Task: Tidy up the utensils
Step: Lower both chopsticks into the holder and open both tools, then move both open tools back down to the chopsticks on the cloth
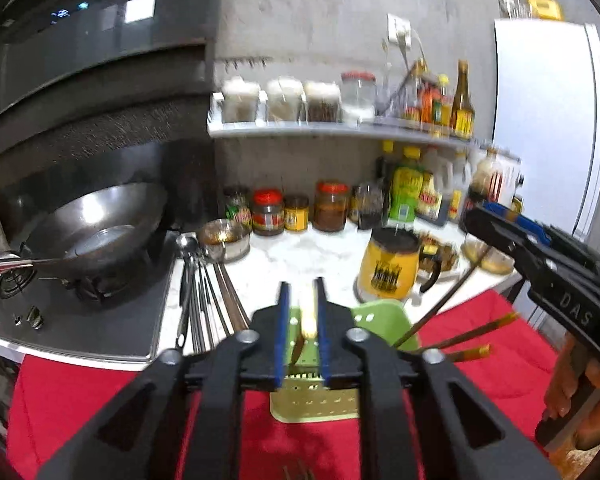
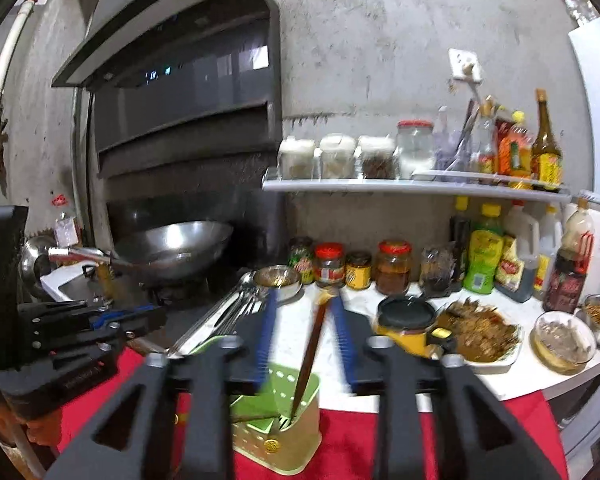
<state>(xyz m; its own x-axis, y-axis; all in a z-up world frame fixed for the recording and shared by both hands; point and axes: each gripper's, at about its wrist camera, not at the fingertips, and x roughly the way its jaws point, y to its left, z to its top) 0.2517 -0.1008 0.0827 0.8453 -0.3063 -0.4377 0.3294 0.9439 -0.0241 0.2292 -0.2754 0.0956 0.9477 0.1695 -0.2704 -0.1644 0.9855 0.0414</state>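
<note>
A green utensil holder (image 1: 320,396) stands on a red cloth (image 1: 80,408); it also shows in the right wrist view (image 2: 288,428). My left gripper (image 1: 302,304) is shut on a brown chopstick with a pale yellow end (image 1: 309,320) above the holder. My right gripper (image 2: 304,312) is open around a brown chopstick (image 2: 310,356) whose tip stands in the holder; the chopstick touches neither pad. Brown chopsticks (image 1: 460,336) lean out of the holder to the right. Metal spoons and chopsticks (image 1: 204,296) lie on the counter.
A wok (image 1: 96,228) sits on the stove at left. A yellow mug (image 1: 392,268), a small steel bowl (image 1: 224,238), a plate of food (image 2: 480,332), sauce jars (image 2: 392,268) and bottles crowd the white counter. A shelf (image 1: 340,128) holds jars above.
</note>
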